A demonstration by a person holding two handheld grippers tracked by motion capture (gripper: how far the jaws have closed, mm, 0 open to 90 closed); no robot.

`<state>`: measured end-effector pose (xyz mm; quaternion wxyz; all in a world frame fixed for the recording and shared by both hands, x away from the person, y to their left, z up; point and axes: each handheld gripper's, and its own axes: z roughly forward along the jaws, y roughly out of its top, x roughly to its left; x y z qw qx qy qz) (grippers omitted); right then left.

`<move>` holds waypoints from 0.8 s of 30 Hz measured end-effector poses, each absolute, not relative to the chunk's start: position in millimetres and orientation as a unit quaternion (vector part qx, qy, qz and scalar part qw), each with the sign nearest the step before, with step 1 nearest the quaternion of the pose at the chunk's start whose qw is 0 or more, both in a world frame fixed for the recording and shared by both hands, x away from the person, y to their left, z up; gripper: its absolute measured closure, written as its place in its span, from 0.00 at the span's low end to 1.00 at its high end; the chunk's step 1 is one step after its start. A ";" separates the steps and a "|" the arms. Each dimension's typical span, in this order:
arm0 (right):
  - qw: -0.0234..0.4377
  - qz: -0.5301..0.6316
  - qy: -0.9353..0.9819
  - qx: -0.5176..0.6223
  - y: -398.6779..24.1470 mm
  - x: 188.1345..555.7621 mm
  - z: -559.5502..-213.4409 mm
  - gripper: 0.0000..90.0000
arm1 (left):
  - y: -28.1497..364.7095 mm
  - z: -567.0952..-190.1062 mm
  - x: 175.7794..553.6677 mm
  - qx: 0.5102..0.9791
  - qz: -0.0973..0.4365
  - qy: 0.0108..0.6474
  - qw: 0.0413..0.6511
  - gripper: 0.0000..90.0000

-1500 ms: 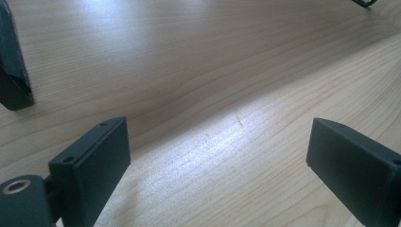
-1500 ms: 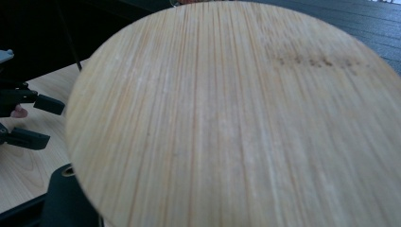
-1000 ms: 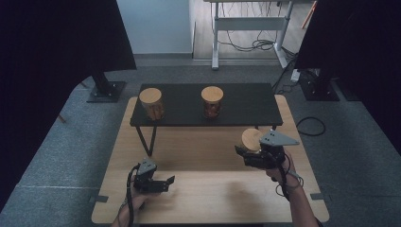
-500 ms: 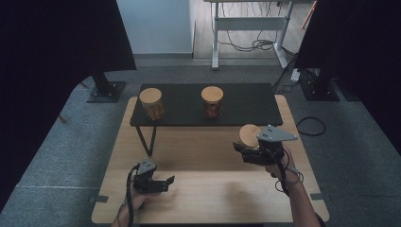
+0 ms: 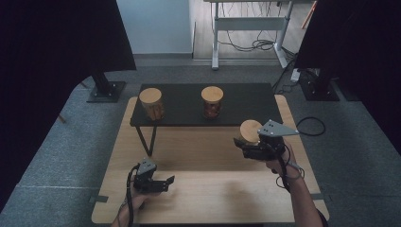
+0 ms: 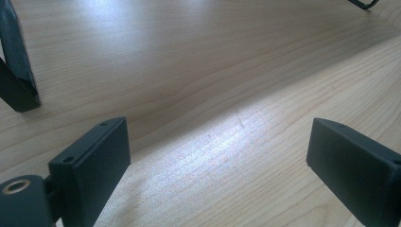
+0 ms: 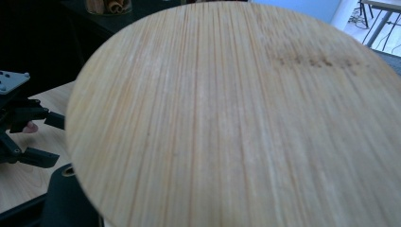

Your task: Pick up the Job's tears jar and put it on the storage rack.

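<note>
On the wooden desk (image 5: 208, 151) there are three jars with round wooden lids, counted one by one. Two of them stand on the low black shelf (image 5: 246, 101) at the far side of the desk: the left jar (image 5: 152, 104) and the middle jar (image 5: 212, 101), well apart from each other, both upright. The third jar (image 5: 249, 132) is in the right tool (image 5: 243, 144), which is pressed together on it and holds it in front of the shelf, near the right end. In the right gripper view the round lid (image 7: 236, 118) of this jar is very close to the camera, and its wood grain is easy to see. The left tool (image 5: 166, 182) rests low over the near left part of the desk, well apart from all three jars. In the left gripper view its two black jaws are spread wide with bare wood between them, and one black leg (image 6: 16, 71) of the shelf stands at the left edge. Two hands are there, one for each tool.
</note>
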<state>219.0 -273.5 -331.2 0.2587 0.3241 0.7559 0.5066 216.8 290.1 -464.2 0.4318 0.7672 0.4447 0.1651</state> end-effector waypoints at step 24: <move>0.256 0.509 0.754 0.328 -275.2 230.8 -317.3 0.27 | 290.6 -464.2 216.7 0.765 0.165 0.447 0.433 0.07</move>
